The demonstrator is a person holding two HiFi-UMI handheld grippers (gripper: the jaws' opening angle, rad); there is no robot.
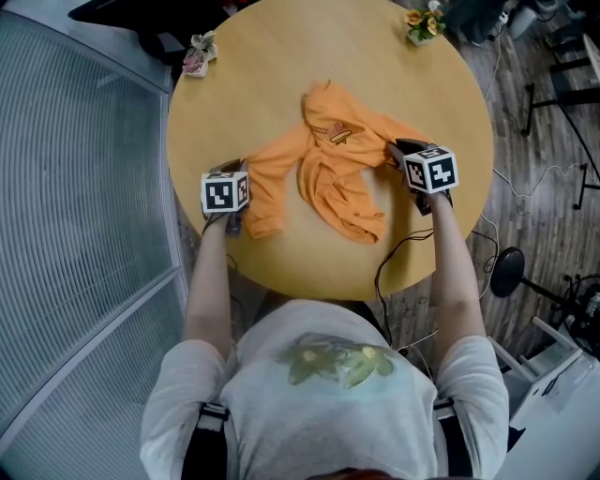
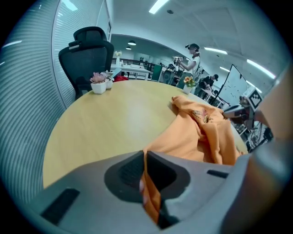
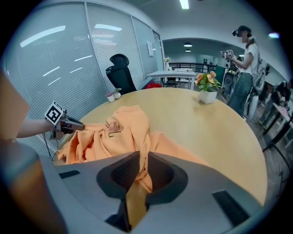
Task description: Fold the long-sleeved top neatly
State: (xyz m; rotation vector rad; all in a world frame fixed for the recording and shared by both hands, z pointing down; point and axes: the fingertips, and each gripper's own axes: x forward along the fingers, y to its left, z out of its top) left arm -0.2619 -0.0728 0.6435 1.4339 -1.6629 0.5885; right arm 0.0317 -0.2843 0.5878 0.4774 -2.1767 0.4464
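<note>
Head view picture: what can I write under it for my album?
The left gripper and right gripper each pinch the orange long-sleeved top, crumpled on a round wooden table.

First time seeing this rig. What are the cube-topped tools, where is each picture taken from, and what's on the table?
No robot: a person holds a two-jaw gripper in each hand; the marker cubes are part of them. One picture looks down from a head camera; the other two ride on the grippers. An orange long-sleeved top lies crumpled on the round table, with two potted plants at its far edge. The left gripper and right gripper are each shut on the top's fabric.
</note>
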